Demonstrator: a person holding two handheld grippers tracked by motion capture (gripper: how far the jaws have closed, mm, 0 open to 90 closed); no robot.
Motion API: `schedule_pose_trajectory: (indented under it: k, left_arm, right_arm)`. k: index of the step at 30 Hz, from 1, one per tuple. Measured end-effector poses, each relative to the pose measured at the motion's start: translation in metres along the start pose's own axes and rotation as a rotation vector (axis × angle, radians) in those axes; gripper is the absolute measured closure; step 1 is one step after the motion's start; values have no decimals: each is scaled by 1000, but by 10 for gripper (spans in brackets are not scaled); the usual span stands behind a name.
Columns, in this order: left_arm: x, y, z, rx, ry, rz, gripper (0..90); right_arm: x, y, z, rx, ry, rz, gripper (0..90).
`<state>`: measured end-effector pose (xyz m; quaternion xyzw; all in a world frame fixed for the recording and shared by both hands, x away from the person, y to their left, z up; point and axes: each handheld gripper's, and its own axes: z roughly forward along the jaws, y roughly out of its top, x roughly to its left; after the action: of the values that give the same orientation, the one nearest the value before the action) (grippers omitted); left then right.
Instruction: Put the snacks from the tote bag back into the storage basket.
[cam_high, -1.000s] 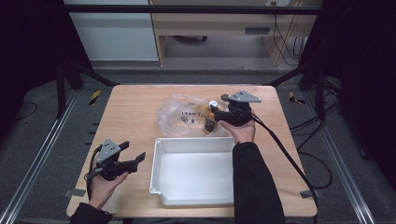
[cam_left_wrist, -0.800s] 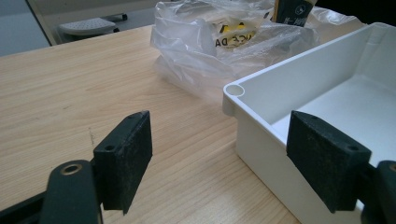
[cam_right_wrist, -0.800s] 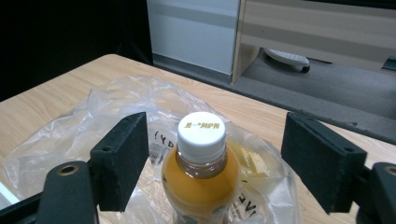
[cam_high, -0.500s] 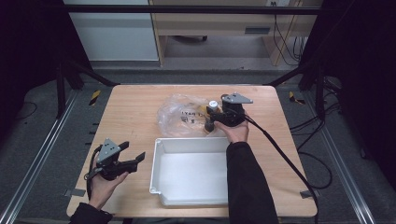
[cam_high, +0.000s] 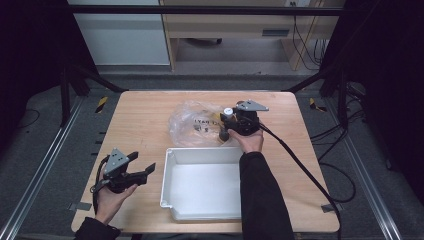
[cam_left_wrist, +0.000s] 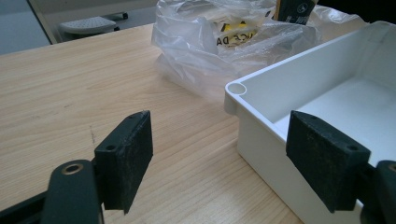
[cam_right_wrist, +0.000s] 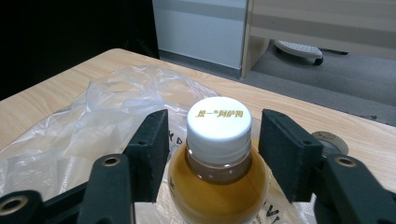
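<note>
Both grippers spread: right gripper (cam_right_wrist: 212, 149) straddling bottle (cam_right_wrist: 218, 172) untouched, left gripper (cam_left_wrist: 233, 154) empty beside tray (cam_high: 167, 172) edge

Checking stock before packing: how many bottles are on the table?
1: a white-capped bottle of amber liquid between the right gripper's open jaws, by the crumpled clear plastic bag, which may hide more.

A light wooden worktop (cam_high: 140, 120) with rounded corners carries a white plastic tray (cam_high: 172, 165) at its near middle, open and bare inside. Just beyond the tray's far edge lies a crumpled clear plastic bag (cam_high: 187, 122), touching or nearly touching it
</note>
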<state>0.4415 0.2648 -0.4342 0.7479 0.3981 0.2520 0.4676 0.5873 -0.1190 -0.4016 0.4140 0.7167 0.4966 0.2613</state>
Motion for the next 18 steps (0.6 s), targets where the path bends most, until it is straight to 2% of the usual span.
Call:
schedule_pose_trajectory:
  k: [5, 13, 18]
  left_arm:
    - [0, 0, 1, 2, 0, -1, 225]
    - [0, 0, 1, 3, 0, 1, 226]
    - [0, 0, 1, 5, 2, 1, 227]
  right_arm:
    - [-1, -2, 4, 0, 0, -2, 493]
    - [1, -4, 5, -24, -27, -17, 561]
    - [2, -4, 5, -31, -30, -27, 579]
